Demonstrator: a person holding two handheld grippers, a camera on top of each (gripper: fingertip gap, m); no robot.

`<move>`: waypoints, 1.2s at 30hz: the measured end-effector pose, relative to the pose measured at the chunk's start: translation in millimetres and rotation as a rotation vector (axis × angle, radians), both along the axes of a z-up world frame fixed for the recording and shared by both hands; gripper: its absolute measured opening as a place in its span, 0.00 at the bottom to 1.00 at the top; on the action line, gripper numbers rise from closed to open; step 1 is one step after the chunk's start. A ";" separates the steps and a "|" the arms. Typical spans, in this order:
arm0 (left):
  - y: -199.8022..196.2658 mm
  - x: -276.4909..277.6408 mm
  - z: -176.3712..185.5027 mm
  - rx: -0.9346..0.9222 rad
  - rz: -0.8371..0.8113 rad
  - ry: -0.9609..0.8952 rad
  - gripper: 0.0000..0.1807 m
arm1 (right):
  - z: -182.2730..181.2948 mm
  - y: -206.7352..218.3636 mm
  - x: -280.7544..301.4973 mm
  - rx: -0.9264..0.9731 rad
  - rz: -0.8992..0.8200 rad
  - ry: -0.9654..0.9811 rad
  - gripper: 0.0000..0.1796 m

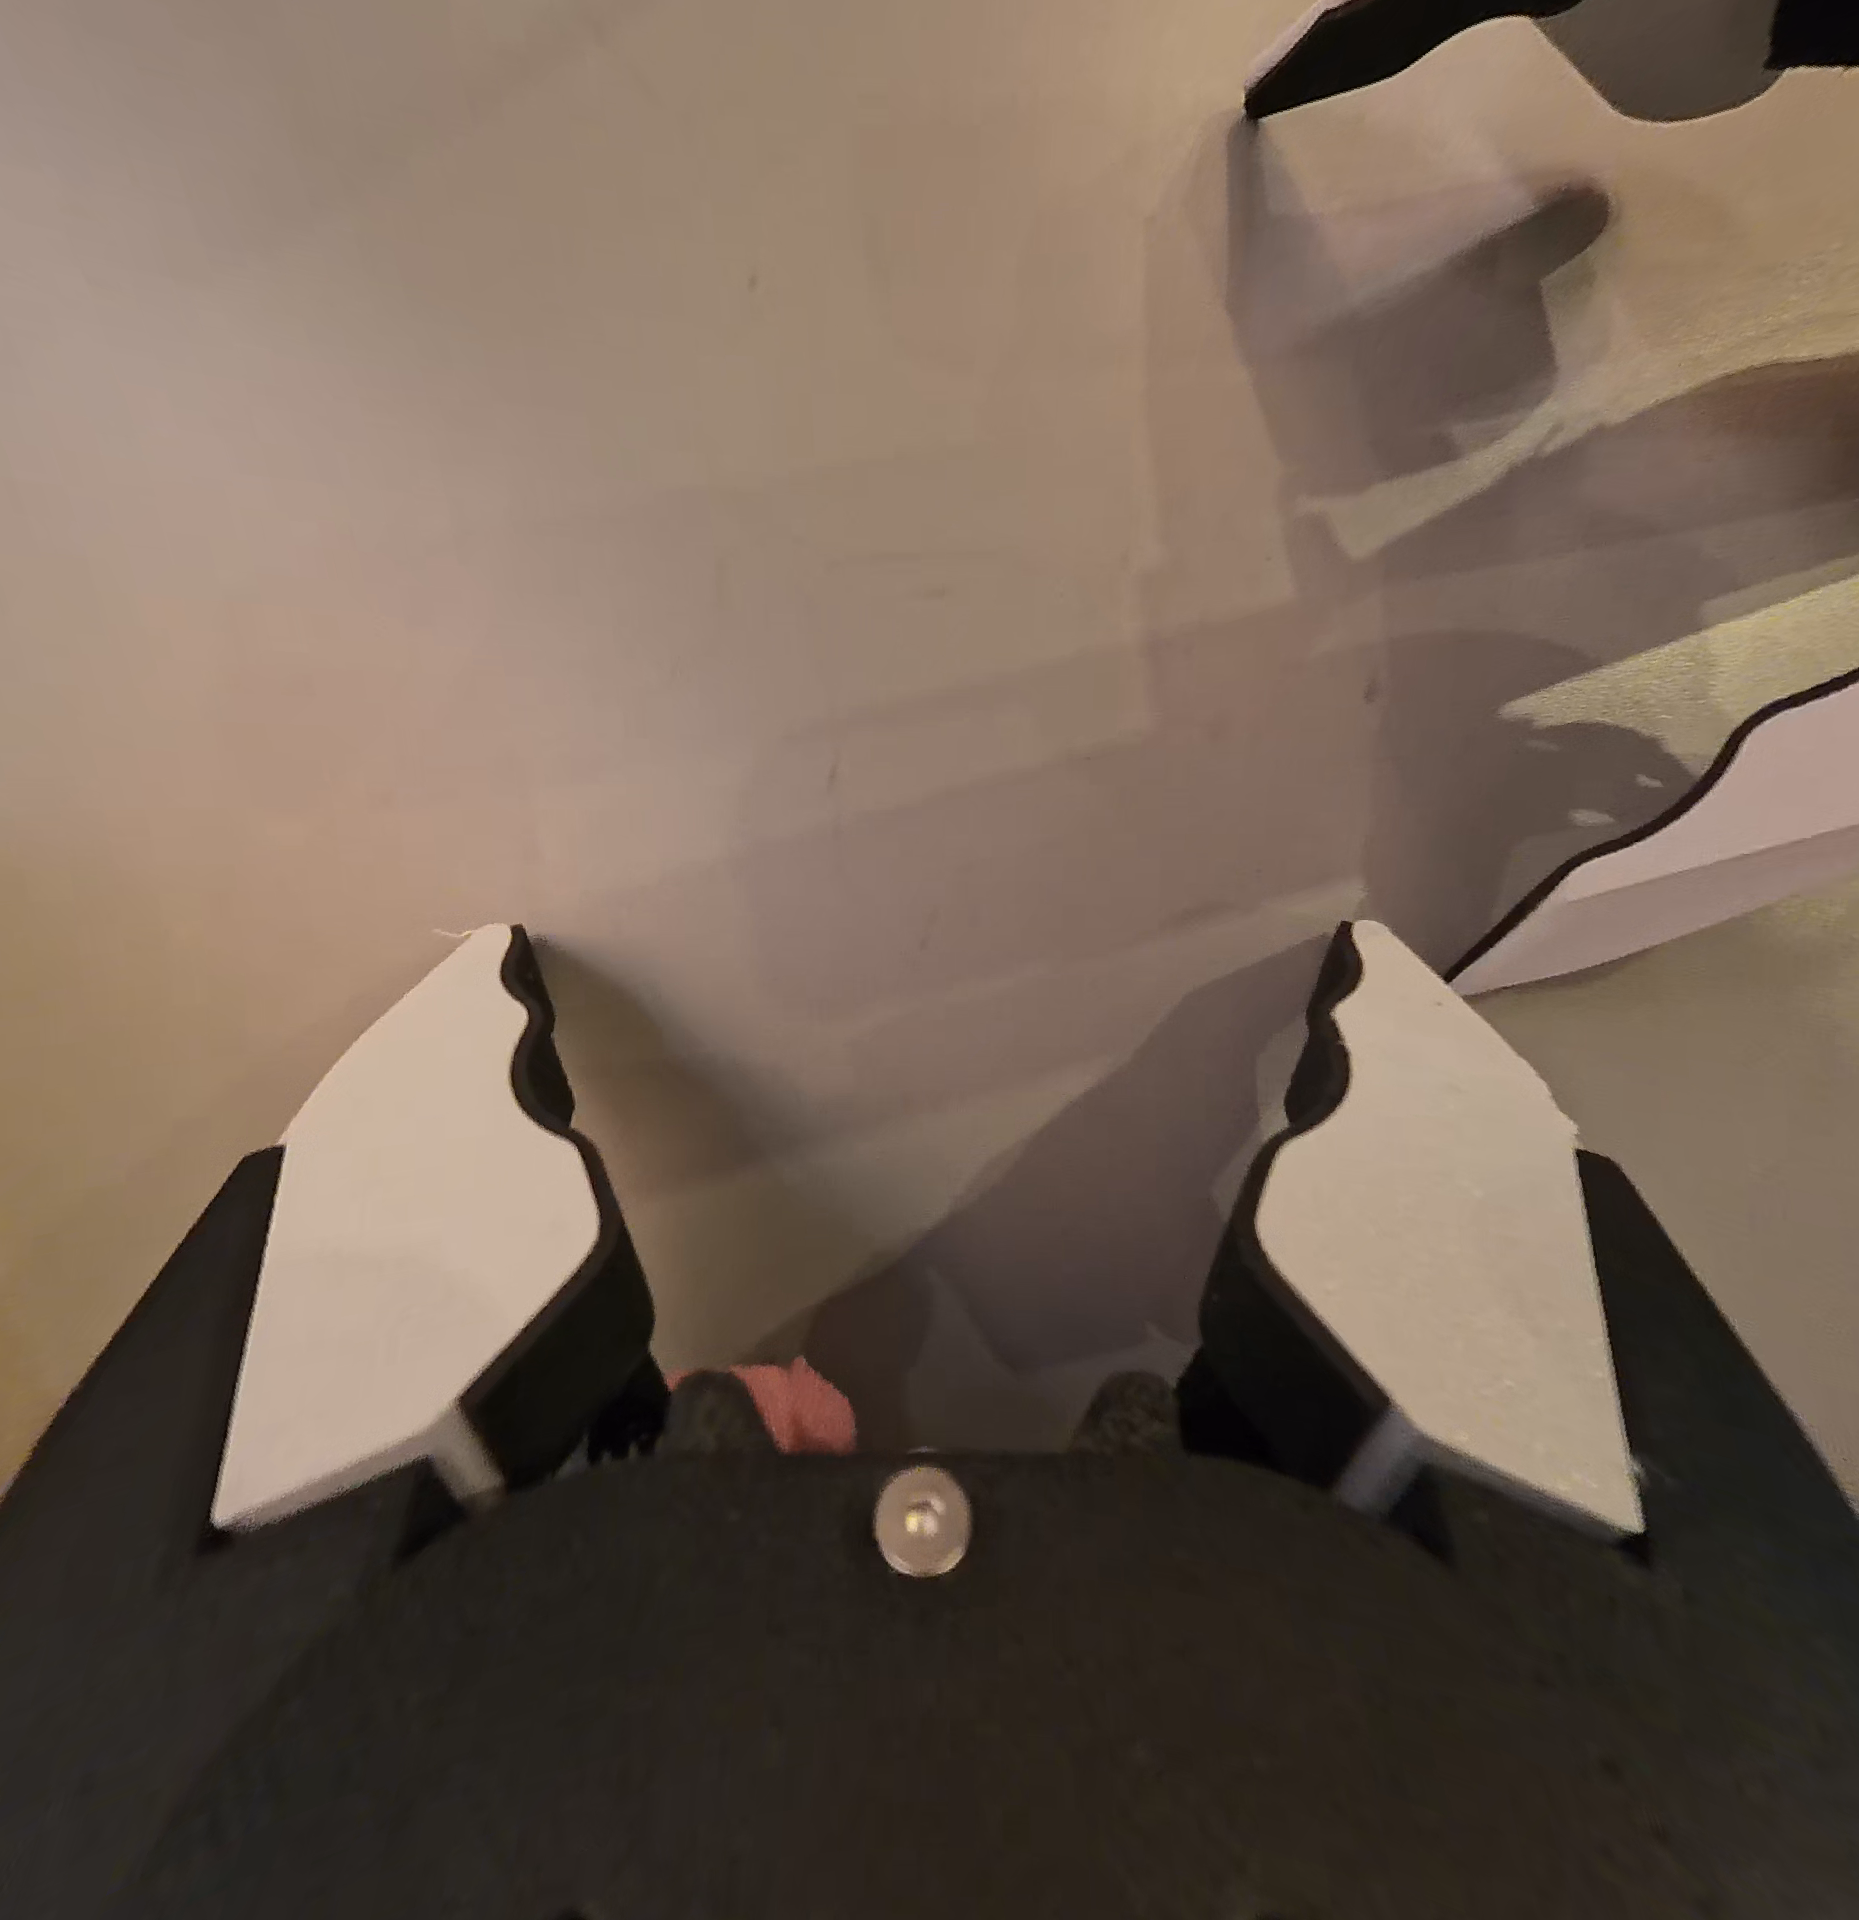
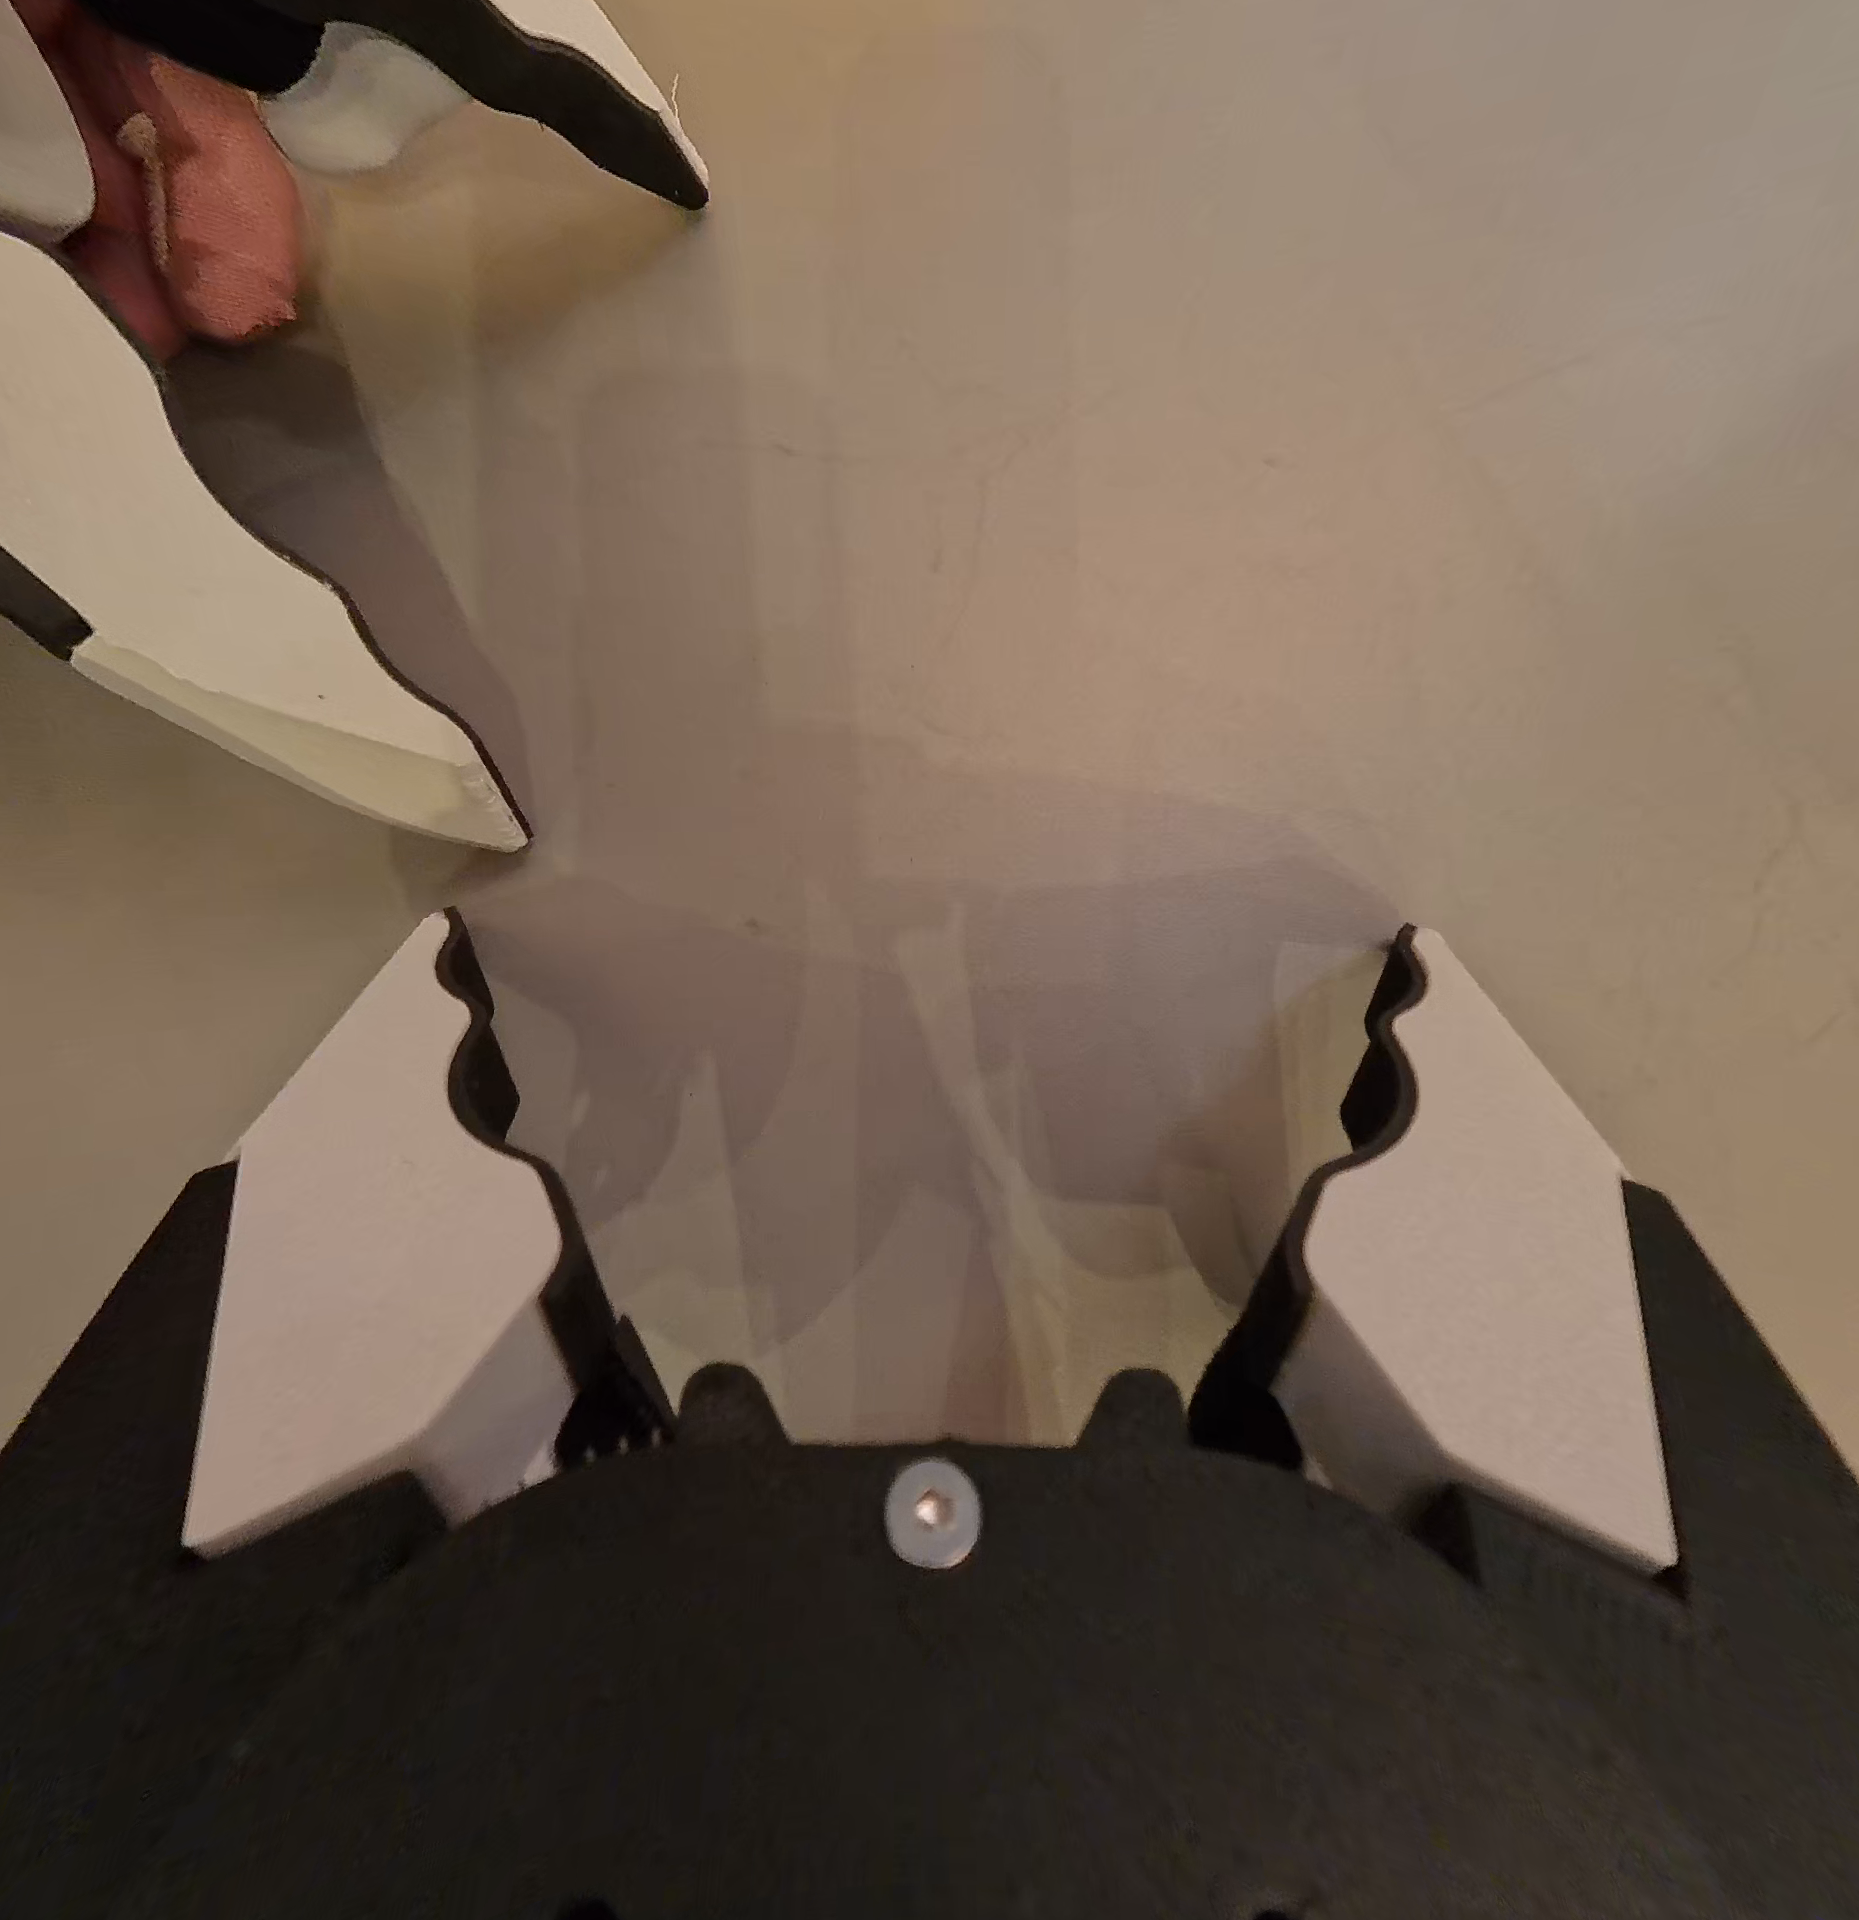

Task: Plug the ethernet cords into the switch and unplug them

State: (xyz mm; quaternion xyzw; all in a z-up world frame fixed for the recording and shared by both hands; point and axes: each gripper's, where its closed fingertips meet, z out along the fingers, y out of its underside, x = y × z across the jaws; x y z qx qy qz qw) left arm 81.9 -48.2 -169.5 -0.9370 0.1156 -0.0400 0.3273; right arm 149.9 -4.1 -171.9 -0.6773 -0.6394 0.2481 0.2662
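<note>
My left gripper [image 1: 935, 935] is open and empty, its white fingers with black pads just above a pale tabletop [image 1: 592, 520]. My right gripper [image 2: 930, 925] is also open and empty over the same surface. In the right wrist view the left gripper [image 2: 603, 509] shows at the upper left, open, with a hand in pink cloth [image 2: 208, 239] behind it. A finger [image 1: 1320, 57] of the right gripper shows at the top right of the left wrist view. A thin black cable [image 1: 1631, 821] runs at the right, over a white flat-edged object [image 1: 1756, 831]. No switch ports or plugs are visible.
Shadows of the grippers fall across the pale tabletop [image 2: 1320, 416]. The white object with the black cable lies to the right of my left gripper; I cannot tell what it is.
</note>
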 end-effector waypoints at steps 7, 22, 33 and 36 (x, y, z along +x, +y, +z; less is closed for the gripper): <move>-0.7 2.5 3.7 0.028 -0.009 -0.001 0.64 | 0.1 0.0 0.0 0.000 0.000 0.000 0.89; -0.6 5.2 -2.7 -0.014 -0.046 0.002 0.81 | 0.0 -0.1 0.0 0.000 0.000 0.000 0.89; -1.2 5.6 -2.5 -0.020 -0.037 0.004 0.81 | 0.0 -0.1 0.0 0.000 0.000 0.000 0.89; -1.5 4.6 -2.4 -0.015 -0.045 0.001 0.81 | 0.0 0.0 0.0 0.000 0.000 0.000 0.89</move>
